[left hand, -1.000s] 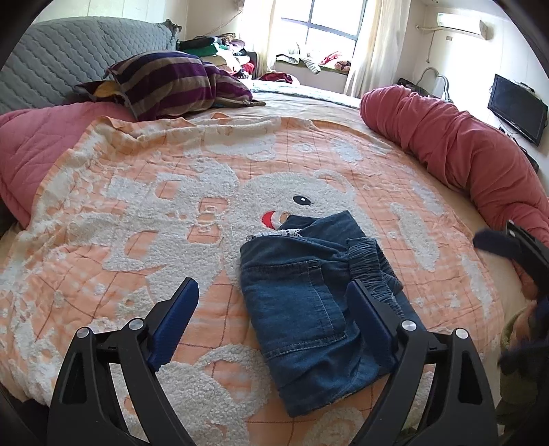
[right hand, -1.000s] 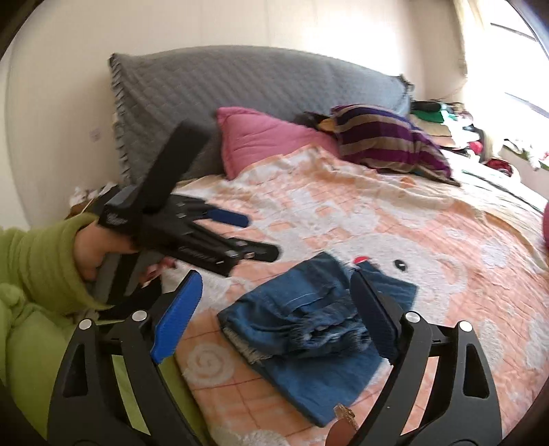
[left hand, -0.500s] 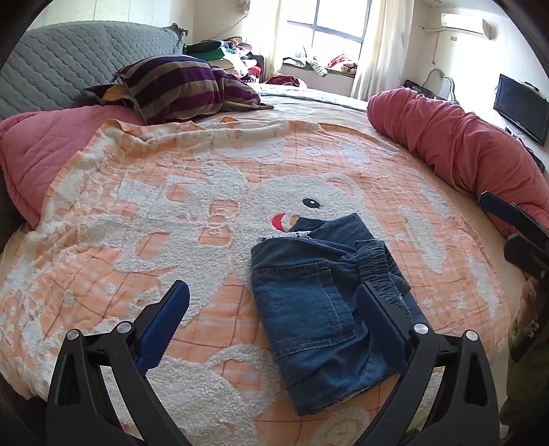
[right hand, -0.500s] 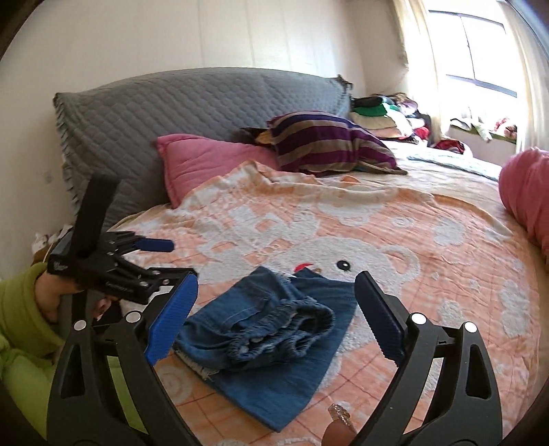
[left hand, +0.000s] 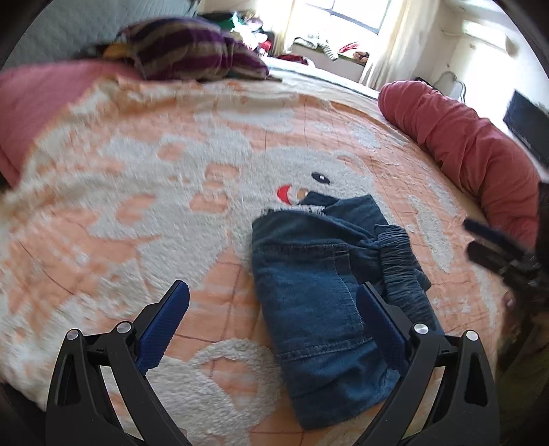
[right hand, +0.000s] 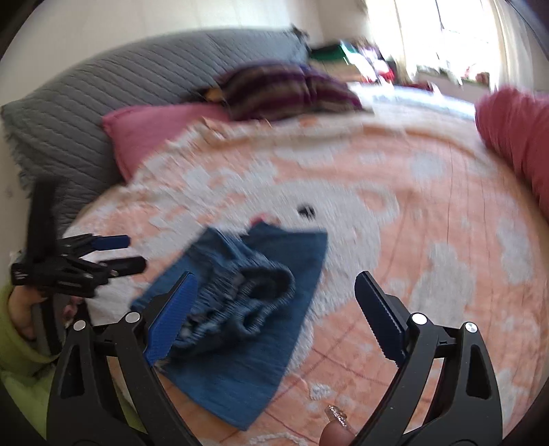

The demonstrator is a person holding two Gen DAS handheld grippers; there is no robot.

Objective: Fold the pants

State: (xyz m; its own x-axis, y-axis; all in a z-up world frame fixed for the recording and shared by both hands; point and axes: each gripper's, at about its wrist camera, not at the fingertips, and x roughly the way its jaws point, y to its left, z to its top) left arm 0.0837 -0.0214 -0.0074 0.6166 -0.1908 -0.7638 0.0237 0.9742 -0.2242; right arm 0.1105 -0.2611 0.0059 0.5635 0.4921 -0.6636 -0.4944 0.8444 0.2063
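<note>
The blue denim pants (left hand: 326, 295) lie folded into a compact bundle on the orange and white bear blanket (left hand: 144, 192); the elastic waistband is bunched on top (right hand: 240, 298). My left gripper (left hand: 272, 320) is open and empty, held above the near edge of the pants. My right gripper (right hand: 276, 312) is open and empty, above the pants' right side. In the right wrist view the left gripper (right hand: 115, 254) shows at the left. In the left wrist view the right gripper (left hand: 497, 247) shows at the right edge.
A pink pillow (right hand: 154, 133), a grey quilted headboard (right hand: 103, 85) and a striped bundle (left hand: 188, 51) lie at the bed's head. A rolled red duvet (left hand: 463, 137) lies along the far side. A window (left hand: 343, 17) is behind.
Both grippers have drawn back and swung a little, both views are blurred. The pants lie as before. Both jaws stay open.
</note>
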